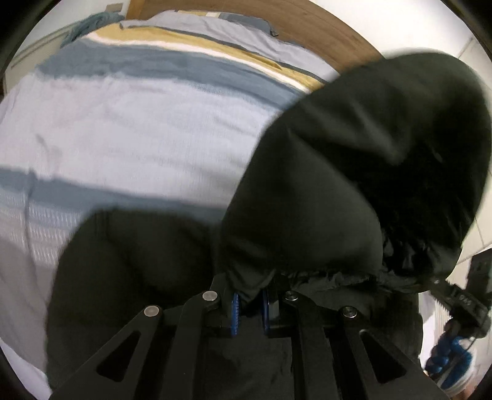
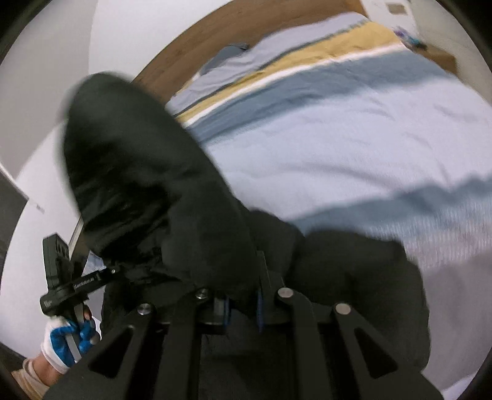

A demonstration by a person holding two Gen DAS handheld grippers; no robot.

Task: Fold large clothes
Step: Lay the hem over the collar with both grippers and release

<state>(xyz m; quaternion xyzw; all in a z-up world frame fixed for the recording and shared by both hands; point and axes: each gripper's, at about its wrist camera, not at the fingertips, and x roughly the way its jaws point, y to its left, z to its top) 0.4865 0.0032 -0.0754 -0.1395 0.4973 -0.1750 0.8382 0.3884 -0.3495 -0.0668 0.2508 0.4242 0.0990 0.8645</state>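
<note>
Both grippers, left (image 1: 249, 303) and right (image 2: 243, 309), clamp a black jacket's (image 1: 353, 172) hem, its bulk swinging toward twelve o'clock over the striped bedspread (image 1: 138, 123), apparently to spread it for folding.

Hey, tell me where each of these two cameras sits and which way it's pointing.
Left wrist view: rides the left gripper, facing forward over the striped bedspread; its fingers pinch a black garment; the right gripper and a gloved hand show at lower right.
Right wrist view: rides the right gripper, facing the same bed; the left gripper and its gloved hand show at lower left.
Shared: garment, bedspread, wooden headboard.
</note>
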